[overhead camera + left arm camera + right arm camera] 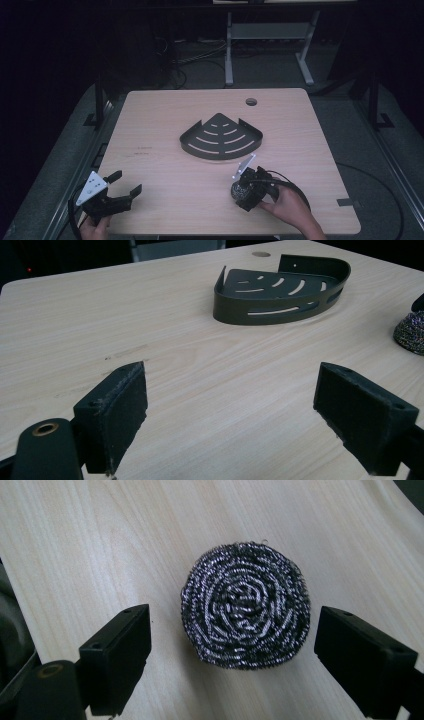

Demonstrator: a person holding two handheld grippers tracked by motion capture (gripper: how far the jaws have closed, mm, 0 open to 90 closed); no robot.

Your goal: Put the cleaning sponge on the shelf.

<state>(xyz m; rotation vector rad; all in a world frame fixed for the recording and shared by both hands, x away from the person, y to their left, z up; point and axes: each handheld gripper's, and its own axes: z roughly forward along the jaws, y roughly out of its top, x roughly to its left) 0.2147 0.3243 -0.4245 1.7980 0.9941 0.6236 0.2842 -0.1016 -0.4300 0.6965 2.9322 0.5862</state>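
a pale wooden desk (165, 120) held a dark slotted corner shelf caddy (221, 137) near its middle. the left hand-held gripper (123, 184) sat spread wide at the near left. the right hand-held gripper (232, 645) was spread around a steel wool scourer (245, 605), touching neither side.

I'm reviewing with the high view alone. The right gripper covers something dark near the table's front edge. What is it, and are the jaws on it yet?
Observer: The right gripper view shows a round steel wool scourer lying flat on the table. The right gripper is open, one jaw on each side, neither touching it.
Operator: And the left gripper, is it holding anything?
Observer: No. In the left gripper view the left gripper is open with bare wood between its jaws.
Operator: Anything inside the corner shelf?
Observer: The left gripper view looks into the slotted corner shelf; nothing lies in it.
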